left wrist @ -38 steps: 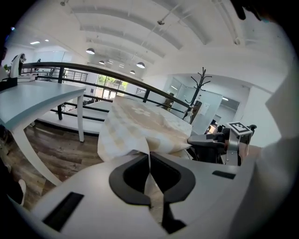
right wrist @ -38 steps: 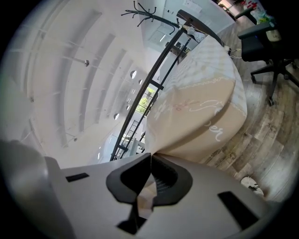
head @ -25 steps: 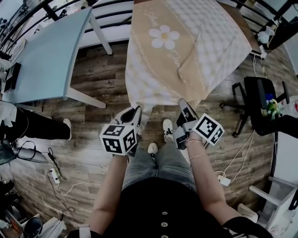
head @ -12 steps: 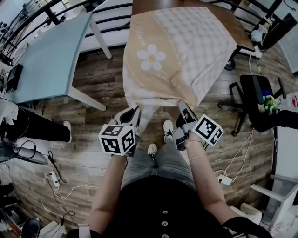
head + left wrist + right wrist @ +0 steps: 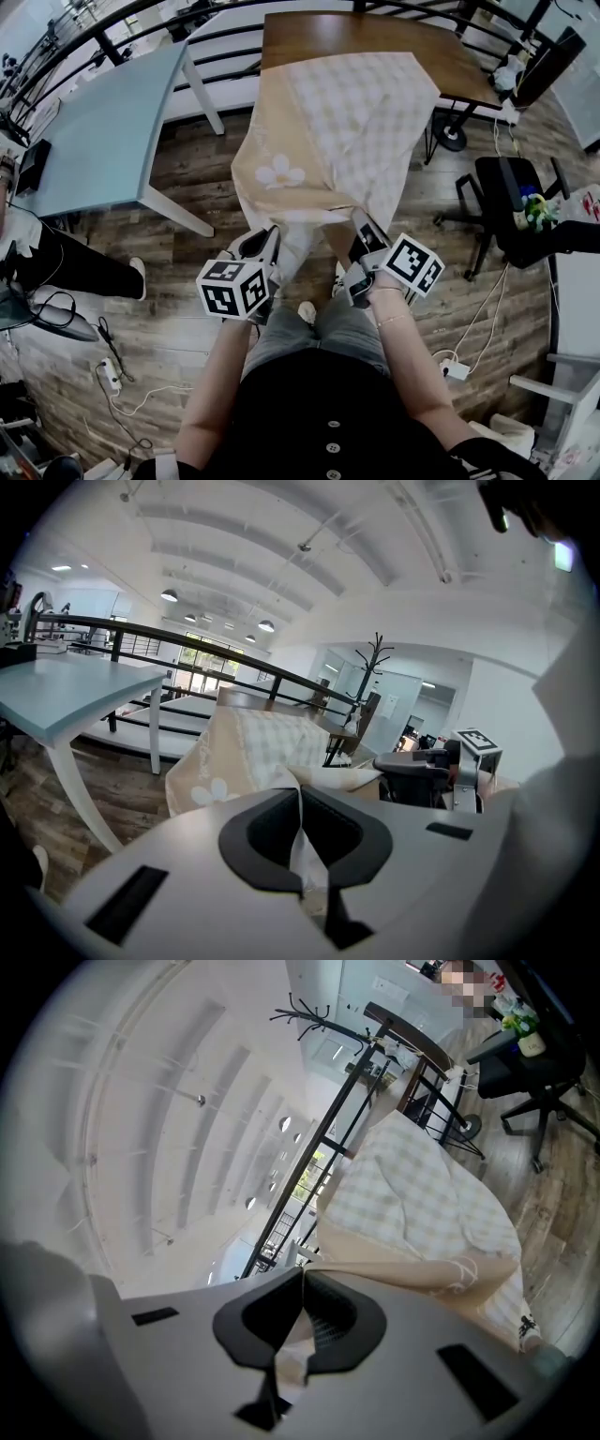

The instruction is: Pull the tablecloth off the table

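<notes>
A beige tablecloth [image 5: 342, 112] with a checked middle and a white flower print hangs half off the brown wooden table [image 5: 375, 33], stretched down towards me. My left gripper [image 5: 273, 236] is shut on its near edge at the left. My right gripper [image 5: 359, 219] is shut on the near edge at the right. In the left gripper view, the cloth [image 5: 248, 747] runs from the table into the closed left gripper [image 5: 300, 794]. A fold of the cloth [image 5: 422, 1204] is likewise pinched in the right gripper [image 5: 303, 1274] in the right gripper view. The far half of the tabletop is bare.
A light blue table [image 5: 103, 103] stands at the left, with a person's leg [image 5: 70, 267] below it. A black office chair [image 5: 511, 202] is at the right. A black railing [image 5: 141, 14] runs behind the tables. Cables and a power strip [image 5: 111, 375] lie on the wood floor.
The tablecloth has slid towards me off the table, baring more brown tabletop. The flower print has come over the near edge. Both grippers kept their hold and drew back slightly.
</notes>
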